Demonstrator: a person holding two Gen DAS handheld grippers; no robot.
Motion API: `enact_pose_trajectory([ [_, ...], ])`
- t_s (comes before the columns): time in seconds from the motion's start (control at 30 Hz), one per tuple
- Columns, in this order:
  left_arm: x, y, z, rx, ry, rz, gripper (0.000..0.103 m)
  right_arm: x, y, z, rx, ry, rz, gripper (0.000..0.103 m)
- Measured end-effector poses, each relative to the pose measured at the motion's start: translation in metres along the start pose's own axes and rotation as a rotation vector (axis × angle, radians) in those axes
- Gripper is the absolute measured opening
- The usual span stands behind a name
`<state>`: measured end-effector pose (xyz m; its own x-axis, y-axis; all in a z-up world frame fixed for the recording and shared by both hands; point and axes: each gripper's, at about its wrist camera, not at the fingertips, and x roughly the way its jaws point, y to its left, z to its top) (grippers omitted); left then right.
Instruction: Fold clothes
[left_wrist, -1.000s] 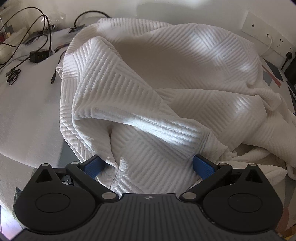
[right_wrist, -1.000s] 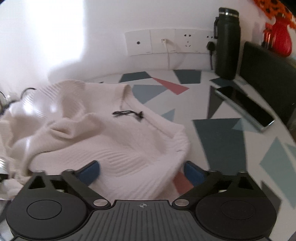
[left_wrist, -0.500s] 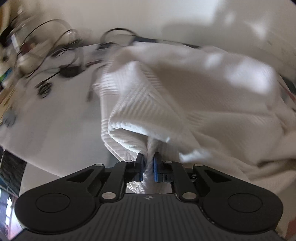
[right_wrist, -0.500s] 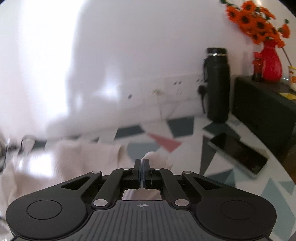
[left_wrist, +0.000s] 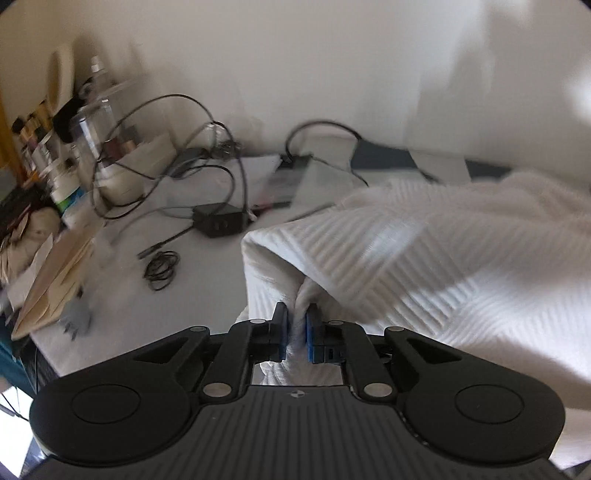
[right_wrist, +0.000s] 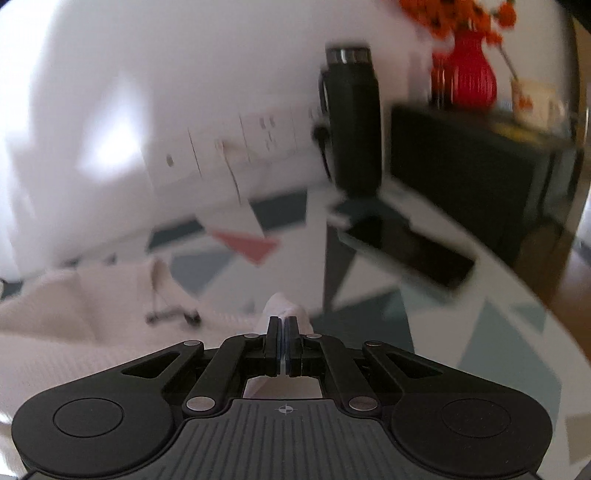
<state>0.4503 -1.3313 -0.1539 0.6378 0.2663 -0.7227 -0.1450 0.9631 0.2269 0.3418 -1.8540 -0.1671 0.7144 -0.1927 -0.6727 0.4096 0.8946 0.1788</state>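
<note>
The sweater (left_wrist: 424, 266) hangs lifted over the table (left_wrist: 122, 295), pinched at two points so it can spread for folding. The left gripper (left_wrist: 296, 325) clamps a thick bunch; the right gripper (right_wrist: 282, 332) clamps a thin edge.

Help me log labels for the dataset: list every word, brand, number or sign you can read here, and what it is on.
No readable text in either view.
Bottles left of the white sweater: labels too blurred.
Wall sockets: markings smeared by motion.
Black flask, phone: no lettering shows.
</note>
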Motion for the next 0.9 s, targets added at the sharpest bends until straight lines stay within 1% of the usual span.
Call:
enact_pose_trajectory([
  [0.03, 0.005, -0.005, 0.001, 0.025, 0.006, 0.009, 0.012, 0.001, 0.0, -0.004, -0.006, 0.017, 0.002, 0.007],
  [0.07, 0.008, -0.01, 0.001, 0.047, 0.012, 0.012, 0.016, 0.002, 0.0, -0.008, -0.013, 0.033, 0.003, 0.01],
  [0.1, 0.007, -0.013, 0.0, 0.065, 0.018, 0.009, 0.02, -0.001, 0.0, -0.011, -0.023, 0.027, 0.001, 0.017],
  [0.13, 0.007, -0.016, -0.001, 0.084, 0.023, 0.006, 0.036, -0.004, 0.0, -0.014, -0.033, 0.016, -0.001, 0.027],
  [0.17, 0.005, -0.018, -0.002, 0.095, 0.023, -0.001, 0.051, -0.007, -0.002, -0.016, -0.038, 0.007, 0.005, 0.028],
  [0.2, 0.0, -0.018, -0.005, 0.099, 0.016, -0.012, 0.054, -0.011, -0.003, -0.021, -0.042, 0.005, 0.019, 0.029],
  [0.23, -0.005, -0.018, -0.007, 0.103, 0.008, -0.024, 0.056, -0.014, -0.005, -0.024, -0.052, 0.008, 0.031, 0.034],
  [0.3, -0.016, -0.015, -0.014, 0.087, 0.013, -0.045, 0.062, -0.02, -0.007, -0.029, -0.082, 0.007, 0.028, 0.038],
  [0.37, -0.027, -0.013, -0.023, 0.045, 0.038, -0.094, 0.074, -0.026, -0.008, -0.036, -0.108, 0.01, 0.026, 0.039],
  [0.4, -0.034, -0.013, -0.027, 0.031, 0.048, -0.115, 0.075, -0.028, -0.009, -0.04, -0.118, 0.016, 0.027, 0.039],
  [0.47, -0.044, -0.014, -0.031, 0.012, 0.069, -0.142, 0.082, -0.03, -0.008, -0.048, -0.131, 0.04, 0.029, 0.039],
  [0.5, -0.049, -0.015, -0.032, -0.002, 0.078, -0.153, 0.084, -0.03, -0.006, -0.053, -0.139, 0.053, 0.025, 0.039],
  [0.6, -0.063, -0.023, -0.031, -0.026, 0.053, -0.196, 0.088, -0.026, 0.008, -0.066, -0.189, 0.088, 0.03, 0.038],
  [0.63, -0.067, -0.026, -0.031, -0.032, 0.041, -0.211, 0.092, -0.025, 0.013, -0.069, -0.203, 0.088, 0.041, 0.038],
  [0.67, -0.07, -0.031, -0.031, -0.016, 0.028, -0.224, 0.095, -0.023, 0.019, -0.071, -0.217, 0.093, 0.054, 0.039],
  [0.73, -0.075, -0.046, -0.032, 0.068, -0.004, -0.25, 0.096, -0.017, 0.03, -0.072, -0.244, 0.11, 0.075, 0.041],
  [0.77, -0.076, -0.053, -0.034, 0.108, -0.015, -0.264, 0.097, -0.013, 0.035, -0.071, -0.259, 0.118, 0.07, 0.041],
  [0.83, -0.075, -0.064, -0.038, 0.157, -0.013, -0.302, 0.097, -0.005, 0.045, -0.069, -0.287, 0.132, 0.056, 0.041],
  [0.9, -0.072, -0.071, -0.043, 0.174, 0.005, -0.322, 0.098, 0.002, 0.05, -0.065, -0.289, 0.141, 0.062, 0.041],
])
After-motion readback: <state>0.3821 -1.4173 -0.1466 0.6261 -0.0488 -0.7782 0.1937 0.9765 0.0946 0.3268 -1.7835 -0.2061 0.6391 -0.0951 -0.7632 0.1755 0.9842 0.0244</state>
